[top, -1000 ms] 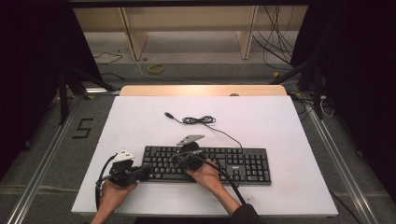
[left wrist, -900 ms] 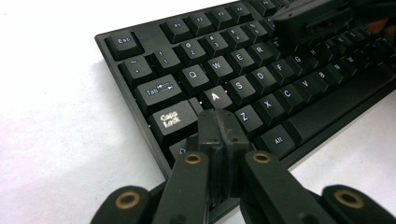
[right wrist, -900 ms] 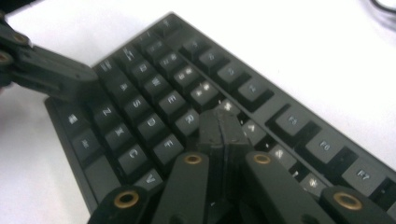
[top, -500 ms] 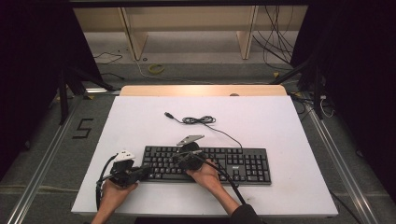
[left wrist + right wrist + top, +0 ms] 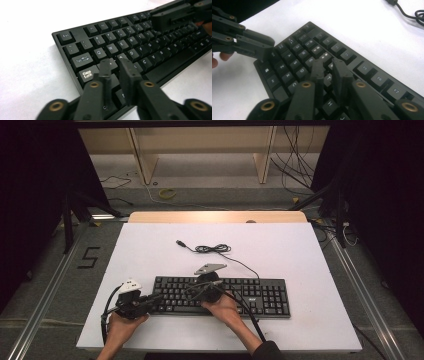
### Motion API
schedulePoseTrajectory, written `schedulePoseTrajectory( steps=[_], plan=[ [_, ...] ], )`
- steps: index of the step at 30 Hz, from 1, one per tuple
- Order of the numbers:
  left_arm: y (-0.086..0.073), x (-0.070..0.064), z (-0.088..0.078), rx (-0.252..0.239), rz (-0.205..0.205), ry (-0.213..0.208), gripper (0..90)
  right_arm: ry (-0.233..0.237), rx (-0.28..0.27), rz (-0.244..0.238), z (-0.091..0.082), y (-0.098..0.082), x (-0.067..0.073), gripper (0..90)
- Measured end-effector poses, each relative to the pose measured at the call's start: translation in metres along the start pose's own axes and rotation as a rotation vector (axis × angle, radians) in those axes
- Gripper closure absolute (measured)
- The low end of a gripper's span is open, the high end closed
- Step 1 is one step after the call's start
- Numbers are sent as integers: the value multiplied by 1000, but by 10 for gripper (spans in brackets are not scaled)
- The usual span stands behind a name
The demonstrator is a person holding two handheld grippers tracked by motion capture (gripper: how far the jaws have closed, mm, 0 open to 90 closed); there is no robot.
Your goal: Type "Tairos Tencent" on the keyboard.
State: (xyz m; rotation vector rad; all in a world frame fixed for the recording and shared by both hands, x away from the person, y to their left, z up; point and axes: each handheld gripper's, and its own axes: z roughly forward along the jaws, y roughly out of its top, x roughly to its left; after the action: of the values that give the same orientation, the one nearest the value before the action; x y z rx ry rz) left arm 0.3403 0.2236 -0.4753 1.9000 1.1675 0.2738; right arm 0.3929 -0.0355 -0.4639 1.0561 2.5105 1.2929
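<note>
A black keyboard lies along the near part of the white table, and its cable is coiled behind it. My left gripper hovers over the keyboard's left end, with its tips over the keys beside Caps Lock. My right gripper points left over the letter rows. In each gripper view the jaws stand a narrow gap apart. Both pairs have just been opening, and nothing is between them. The two grippers face each other closely; the left gripper is seen in the right gripper view.
The keyboard's USB plug rests loose on the table behind it. A wooden strip runs along the far table edge, with shelf legs and floor cables beyond. White table surface stretches behind and to the right of the keyboard.
</note>
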Motion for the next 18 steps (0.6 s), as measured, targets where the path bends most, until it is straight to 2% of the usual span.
schedulePoseTrajectory(
  steps=[4, 8, 14, 18],
  plan=[
    [1, 0, 0, -14, -12, -1, 722, 11, -12, -2, -6, -1, -1, 710],
    [3, 0, 1, -28, -35, -2, 635, 23, -28, 1, -13, -3, -2, 610],
    [6, -1, 3, -46, -44, -7, 510, 32, -39, 6, -23, -6, -1, 491],
    [7, -2, 5, -46, -36, -10, 496, 36, -56, 12, -29, -9, -3, 444]
  ],
)
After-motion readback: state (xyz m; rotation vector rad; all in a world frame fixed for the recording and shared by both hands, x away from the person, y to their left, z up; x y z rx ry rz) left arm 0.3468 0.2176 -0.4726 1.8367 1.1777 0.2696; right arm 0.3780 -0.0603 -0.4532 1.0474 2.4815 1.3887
